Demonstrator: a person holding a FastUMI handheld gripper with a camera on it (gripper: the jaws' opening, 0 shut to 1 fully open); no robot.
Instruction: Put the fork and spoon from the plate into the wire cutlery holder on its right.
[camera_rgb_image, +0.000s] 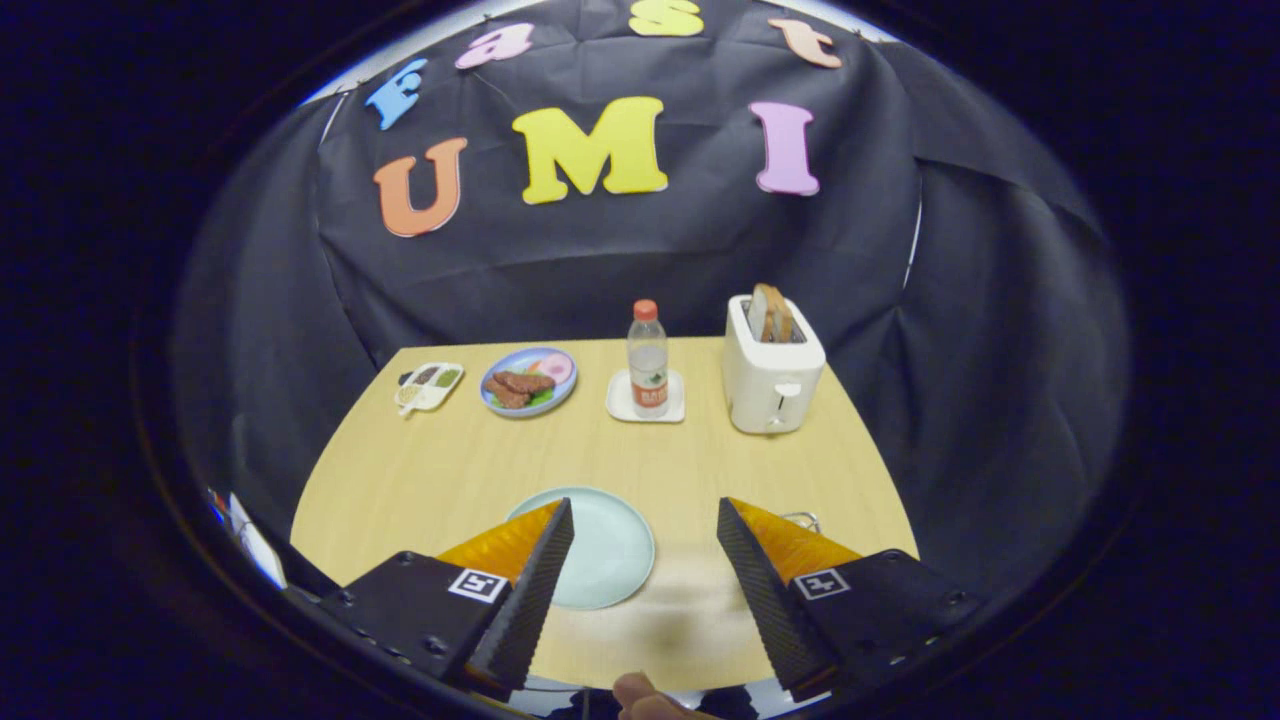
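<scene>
Nearest of all, a fingertip of the person's hand (640, 692) pokes in at the near edge of the surface, just below the gap between the fingers. Both fingers of the gripper (645, 520) stand wide apart and hold nothing; bare wood shows between them.

Just ahead, partly behind the left finger, lies the pale green plate (610, 545). What shows of it looks bare: no fork or spoon can be made out on it, though the finger hides its left part. Beyond the tip of the right finger a small piece of wire rim peeks out, probably the wire cutlery holder (803, 520); the finger covers nearly all of it, so whether any cutlery stands inside cannot be told. Judging by the bare plate and the unloaded fingers, the task is either finished or close to it, but the pictures cannot confirm that both pieces are in the holder.

Farther back on the light wooden surface (450, 470) stand, well apart from the plate, a small divided tray (428, 385), a blue plate of food (528, 380), a water bottle (648, 358) on a white coaster (622, 405), and a white toaster (772, 372) with bread sticking up from its slot. Black cloth (980, 330) closes the booth behind and at both sides.
</scene>
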